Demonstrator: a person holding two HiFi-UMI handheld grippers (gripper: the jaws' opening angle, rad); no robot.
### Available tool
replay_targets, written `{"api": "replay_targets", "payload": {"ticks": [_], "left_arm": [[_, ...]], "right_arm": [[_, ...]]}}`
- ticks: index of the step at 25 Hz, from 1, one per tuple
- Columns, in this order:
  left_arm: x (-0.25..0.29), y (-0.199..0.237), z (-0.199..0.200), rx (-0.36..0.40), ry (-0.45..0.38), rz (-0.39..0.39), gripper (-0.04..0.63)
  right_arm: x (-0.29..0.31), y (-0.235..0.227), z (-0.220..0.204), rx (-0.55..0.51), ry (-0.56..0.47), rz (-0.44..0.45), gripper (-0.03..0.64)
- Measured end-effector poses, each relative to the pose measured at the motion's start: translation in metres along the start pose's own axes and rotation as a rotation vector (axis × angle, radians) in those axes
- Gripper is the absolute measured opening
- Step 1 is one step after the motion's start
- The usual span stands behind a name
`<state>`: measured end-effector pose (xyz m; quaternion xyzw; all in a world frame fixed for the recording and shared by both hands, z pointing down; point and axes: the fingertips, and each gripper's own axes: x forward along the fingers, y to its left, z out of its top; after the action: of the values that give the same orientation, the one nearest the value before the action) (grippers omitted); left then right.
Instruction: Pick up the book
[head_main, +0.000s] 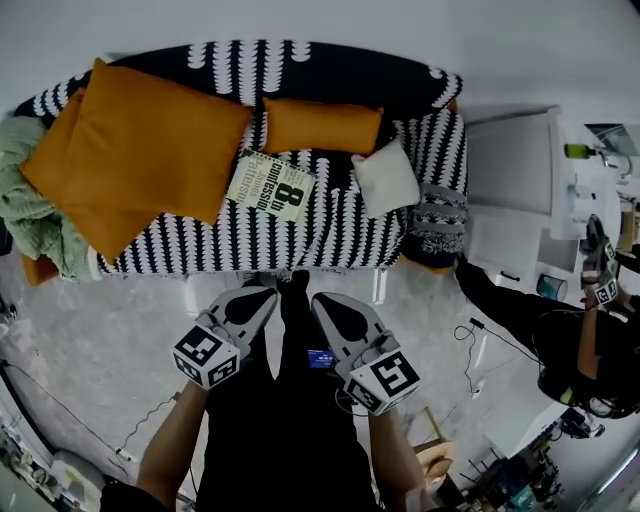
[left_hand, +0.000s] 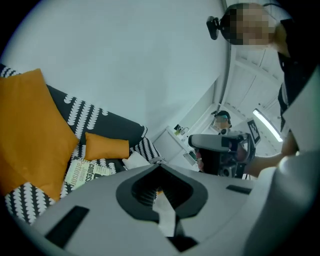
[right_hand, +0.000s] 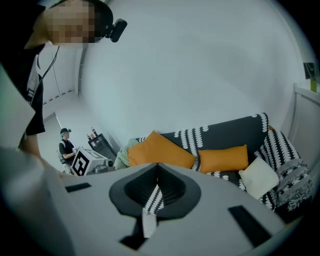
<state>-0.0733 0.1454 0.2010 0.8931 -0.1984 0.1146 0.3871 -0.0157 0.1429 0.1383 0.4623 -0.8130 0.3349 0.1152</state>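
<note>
The book (head_main: 270, 186), pale green with black print, lies flat on the seat of the black-and-white patterned sofa (head_main: 230, 245), between the big orange cushion and the white pillow. In the left gripper view the book (left_hand: 85, 171) shows at the lower left, past the jaws. My left gripper (head_main: 262, 292) and right gripper (head_main: 322, 300) hang side by side over the floor in front of the sofa, well short of the book. Both point toward the sofa. The left gripper (left_hand: 159, 166) is shut and holds nothing. The right gripper (right_hand: 157, 165) also has its jaws together, empty.
Two large orange cushions (head_main: 140, 150), a small orange cushion (head_main: 322, 125), a white pillow (head_main: 385, 178) and a green blanket (head_main: 30, 200) lie on the sofa. A white cabinet (head_main: 510, 170) stands at the right. Another person (head_main: 560, 320) sits beyond it, and cables (head_main: 475, 335) run across the floor.
</note>
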Motion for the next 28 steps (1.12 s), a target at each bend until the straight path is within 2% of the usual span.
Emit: {"api": "replay_targets", "payload": {"ticks": [6, 11, 17, 19, 24, 28], "left_arm": [[0.026, 0.042, -0.006, -0.187, -0.14, -0.001, 0.015], [0.052, 0.085, -0.037, -0.317, -0.161, 0.016, 0.015], [0.077, 0.138, -0.069, -0.49, -0.231, 0.003, 0.016], [0.087, 0.152, -0.083, -0.53, -0.231, 0.011, 0.017], [0.111, 0.186, -0.121, -0.562, -0.208, 0.011, 0.017], [0.125, 0.213, -0.14, -0.634, -0.236, 0.025, 0.017]], "right_arm": [[0.029, -0.026, 0.0, -0.024, 0.033, 0.061, 0.017], [0.048, -0.046, -0.015, -0.014, 0.066, 0.108, 0.017], [0.065, -0.075, -0.034, 0.008, 0.086, 0.118, 0.017], [0.07, -0.084, -0.046, 0.012, 0.101, 0.122, 0.017], [0.083, -0.104, -0.076, 0.044, 0.122, 0.128, 0.017], [0.094, -0.119, -0.096, 0.087, 0.143, 0.143, 0.017]]}}
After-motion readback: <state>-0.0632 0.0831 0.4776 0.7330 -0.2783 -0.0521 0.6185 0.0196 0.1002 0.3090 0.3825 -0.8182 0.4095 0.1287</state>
